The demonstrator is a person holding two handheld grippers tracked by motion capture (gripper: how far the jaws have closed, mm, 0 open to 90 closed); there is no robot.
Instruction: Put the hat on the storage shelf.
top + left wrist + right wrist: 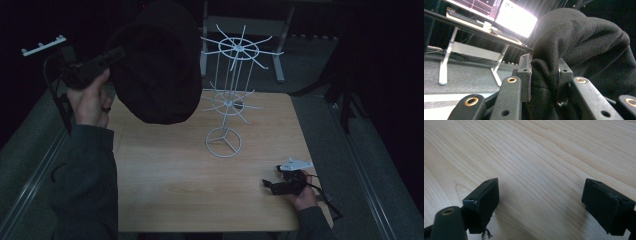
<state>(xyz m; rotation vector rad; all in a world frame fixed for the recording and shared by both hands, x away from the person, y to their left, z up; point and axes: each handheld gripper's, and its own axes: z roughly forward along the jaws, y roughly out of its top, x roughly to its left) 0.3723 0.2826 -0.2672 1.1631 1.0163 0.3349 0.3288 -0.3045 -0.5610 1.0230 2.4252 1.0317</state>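
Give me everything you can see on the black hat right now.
The black hat is soft, matte, fleece-like fabric, rounded and floppy with folds. It hangs in the air above the table's far left part, beside the white wire rack and clear of the tabletop. The left gripper has its jaws shut on a bunched fold of its edge; nothing else appears to touch it. No label or pattern can be made out in the dim light.
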